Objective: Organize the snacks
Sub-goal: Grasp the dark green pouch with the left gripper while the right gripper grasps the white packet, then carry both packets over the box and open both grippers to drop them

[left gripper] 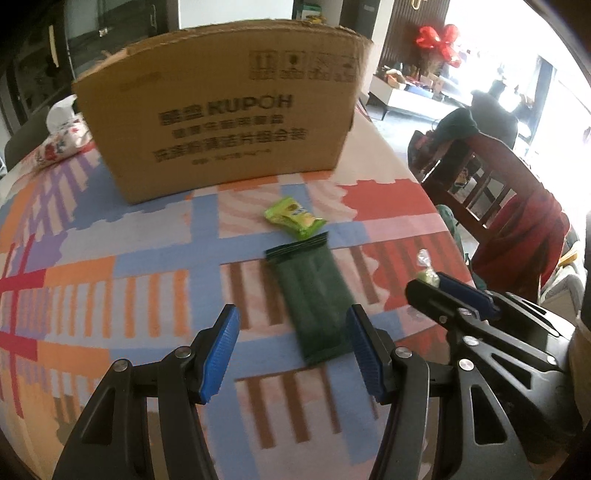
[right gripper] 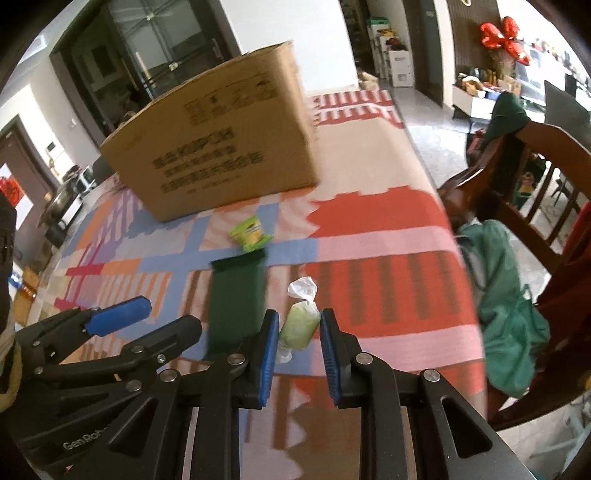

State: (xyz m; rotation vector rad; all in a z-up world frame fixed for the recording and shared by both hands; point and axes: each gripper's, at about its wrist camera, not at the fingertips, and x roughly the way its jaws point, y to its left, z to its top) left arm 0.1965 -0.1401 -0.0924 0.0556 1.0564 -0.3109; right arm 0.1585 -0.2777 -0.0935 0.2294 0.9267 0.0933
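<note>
The left gripper (left gripper: 291,354) hovered low in the frame with its blue pads spread wide, and the near end of the dark green snack packet (left gripper: 314,302) lay on the tablecloth (left gripper: 110,236) between them, closer to the right-hand pad, though whether that pad touched it could not be told. Just beyond the packet's far end sat a small lime-green snack pouch (left gripper: 293,218) at centre frame, and past that stood the big cardboard box (left gripper: 221,122) printed KUPOH, filling the upper middle.

Over in the right wrist view, the right gripper (right gripper: 297,350) was at lower centre with its jaws parted around a pale green wrapped candy (right gripper: 300,325), its clear twisted wrapper end poking up toward mid-frame. The pads flanked the sweet closely, but a sliver of gap showed on each side, so no clamp was on it. The dark green packet lay just left of that candy, with the lime pouch above it.

A wooden chair (right gripper: 517,177) draped in red and green cloth stood at the right edge, beside the table. A red bow (right gripper: 502,35) hung in the upper right corner.
</note>
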